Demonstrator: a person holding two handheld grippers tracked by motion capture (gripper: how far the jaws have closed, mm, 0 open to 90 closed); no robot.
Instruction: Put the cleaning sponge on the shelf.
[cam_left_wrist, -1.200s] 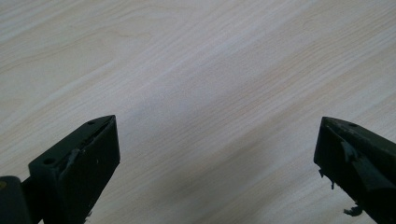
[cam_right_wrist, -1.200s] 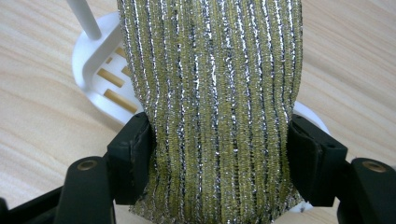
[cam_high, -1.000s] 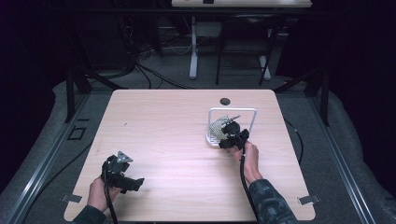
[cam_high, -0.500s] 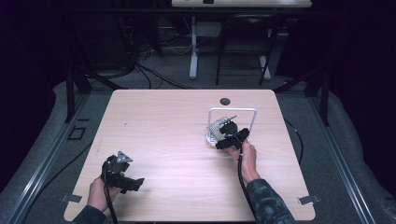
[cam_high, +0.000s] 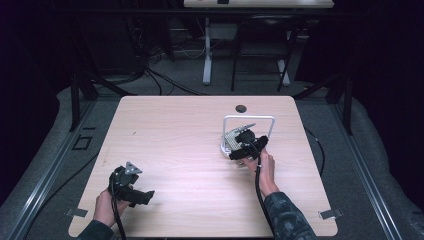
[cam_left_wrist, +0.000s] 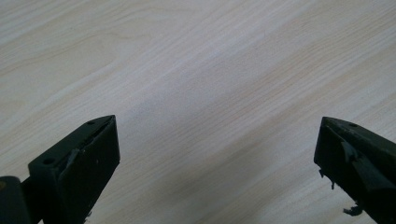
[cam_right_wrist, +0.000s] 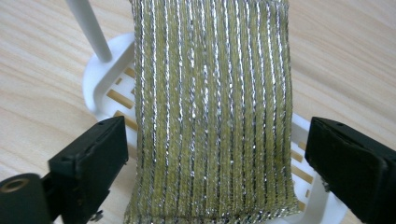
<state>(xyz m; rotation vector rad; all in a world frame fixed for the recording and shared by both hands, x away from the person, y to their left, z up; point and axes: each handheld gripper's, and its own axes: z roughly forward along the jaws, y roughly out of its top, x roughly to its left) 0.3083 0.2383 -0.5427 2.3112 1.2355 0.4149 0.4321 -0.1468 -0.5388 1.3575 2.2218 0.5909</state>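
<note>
Right gripper (cam_right_wrist: 215, 163): fingers (cam_right_wrist: 91, 158) spread, having just been opening, with a gold-and-silver ribbed scouring pad (cam_right_wrist: 212, 107) between them, clear of both pads. The scouring pad leans on a white slotted rack (cam_right_wrist: 100, 79) with a white wire frame (cam_high: 248, 118), at the right middle of the wooden worktop (cam_high: 180, 135). Left gripper (cam_left_wrist: 215, 158): fingers spread wide over bare worktop, near its front left corner, well apart from the rack.
</note>
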